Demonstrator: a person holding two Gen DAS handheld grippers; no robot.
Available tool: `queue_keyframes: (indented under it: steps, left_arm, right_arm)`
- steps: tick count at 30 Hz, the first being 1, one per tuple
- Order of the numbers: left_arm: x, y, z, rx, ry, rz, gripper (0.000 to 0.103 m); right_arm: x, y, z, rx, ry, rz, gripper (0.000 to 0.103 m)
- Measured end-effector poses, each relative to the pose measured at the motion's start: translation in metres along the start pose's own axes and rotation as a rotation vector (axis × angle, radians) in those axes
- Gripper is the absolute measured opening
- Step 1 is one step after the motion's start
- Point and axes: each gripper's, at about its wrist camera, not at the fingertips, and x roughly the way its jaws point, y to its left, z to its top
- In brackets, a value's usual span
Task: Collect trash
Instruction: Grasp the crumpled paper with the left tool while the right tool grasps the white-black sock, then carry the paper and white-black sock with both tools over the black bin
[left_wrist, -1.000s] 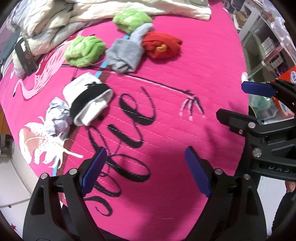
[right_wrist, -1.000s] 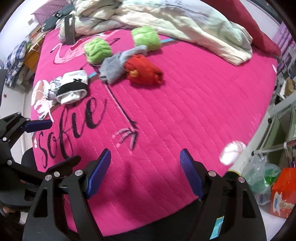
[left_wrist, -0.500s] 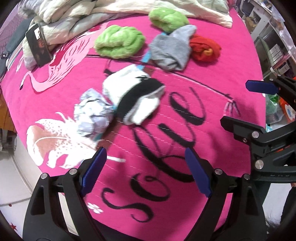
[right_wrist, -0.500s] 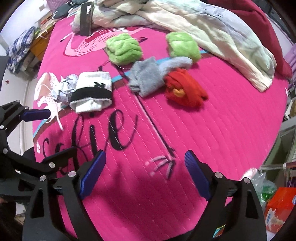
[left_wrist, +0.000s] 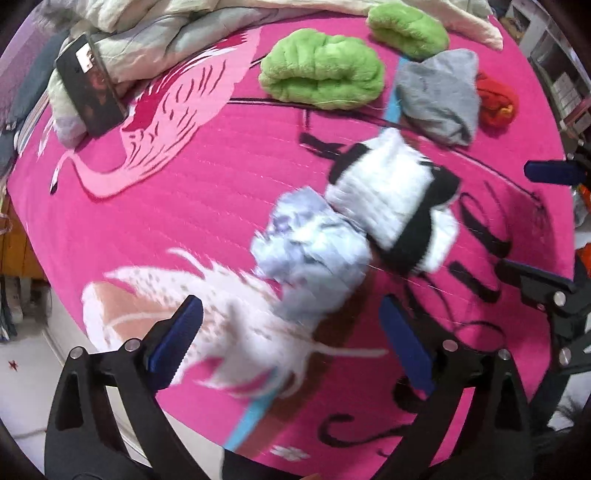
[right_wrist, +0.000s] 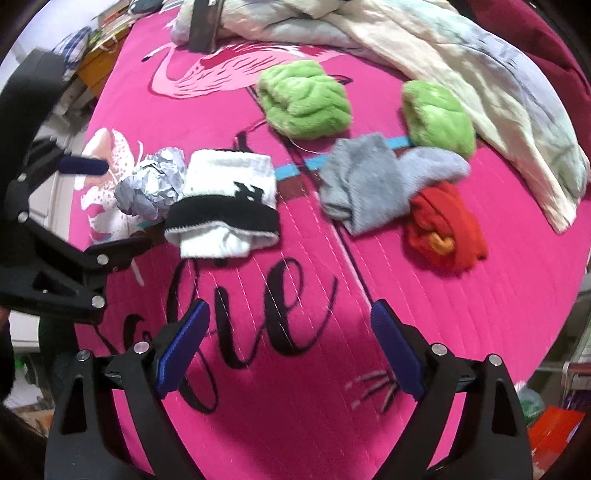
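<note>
Bright, even room light floods the pink bedspread (left_wrist: 207, 192). Both fisheye views bend hard and darken at the corners. The left view smears with motion blur around the crumpled paper (left_wrist: 314, 254); the right is sharper, with soft dark shadow near the bottom.

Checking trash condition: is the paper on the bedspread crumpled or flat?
Crumpled. The paper is a creased, faceted wad beside the black-and-white sock, touching it.

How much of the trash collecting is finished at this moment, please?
Nothing looks collected yet. The crumpled paper ball lies on the pink bedspread, touching the black-and-white sock. Both the left gripper and the right gripper are empty, jaws opening. Grasping and removing the paper remain.
</note>
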Motion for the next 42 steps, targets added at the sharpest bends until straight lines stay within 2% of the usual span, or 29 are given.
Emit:
queue_keyframes:
  steps: [3, 6, 7, 8, 9, 10, 12, 17, 20, 21, 22, 23, 25, 30, 42]
  left_arm:
    - [0.014, 0.004, 0.013, 0.044, 0.015, -0.037, 0.095]
    - [0.034, 0.004, 0.029, 0.101, 0.013, -0.008, 0.095]
    - [0.037, 0.005, 0.031, 0.112, 0.004, -0.015, 0.09]
    - [0.035, 0.007, 0.032, 0.109, -0.004, -0.063, 0.082]
    - [0.034, 0.008, 0.032, 0.115, -0.005, -0.101, 0.065]
    - [0.029, 0.009, 0.031, 0.128, -0.022, -0.098, 0.051]
    - [0.026, 0.012, 0.03, 0.126, -0.03, -0.072, 0.049]
    - [0.031, 0.034, 0.031, 0.039, 0.002, -0.106, 0.05]
    - [0.033, 0.04, 0.031, 0.018, 0.011, -0.097, 0.05]
    - [0.033, 0.041, 0.031, 0.006, 0.015, -0.091, 0.051]
    - [0.033, 0.042, 0.03, -0.001, 0.017, -0.085, 0.051]
    - [0.032, 0.042, 0.03, -0.008, 0.019, -0.079, 0.051]
    - [0.028, 0.041, 0.021, -0.022, 0.023, -0.068, 0.051]
    - [0.014, 0.016, 0.001, -0.021, 0.019, -0.049, 0.051]
    - [-0.012, -0.085, -0.013, 0.112, 0.011, -0.022, 0.052]
  right_arm:
    - [0.008, 0.004, 0.011, -0.019, 0.012, 0.005, 0.085]
    - [0.016, 0.008, 0.021, -0.046, 0.019, 0.022, 0.086]
    - [0.018, 0.01, 0.024, -0.052, 0.023, 0.026, 0.086]
    - [0.02, 0.011, 0.027, -0.058, 0.024, 0.03, 0.086]
    - [0.023, 0.013, 0.031, -0.07, 0.027, 0.037, 0.086]
    - [0.025, 0.016, 0.034, -0.082, 0.031, 0.043, 0.086]
    - [0.032, 0.022, 0.043, -0.111, 0.04, 0.066, 0.086]
    - [0.051, 0.035, 0.063, -0.158, 0.055, 0.14, 0.086]
    - [0.06, 0.043, 0.067, -0.184, 0.037, 0.119, 0.085]
    - [0.059, 0.045, 0.067, -0.201, 0.015, 0.109, 0.076]
    - [0.057, 0.048, 0.067, -0.221, 0.002, 0.109, 0.06]
    - [0.053, 0.049, 0.066, -0.218, -0.001, 0.126, 0.053]
    - [0.043, 0.048, 0.061, -0.195, -0.016, 0.145, 0.028]
    - [0.017, 0.037, 0.034, -0.165, -0.04, 0.124, 0.026]
    - [-0.02, -0.005, -0.056, -0.036, -0.01, 0.066, 0.026]
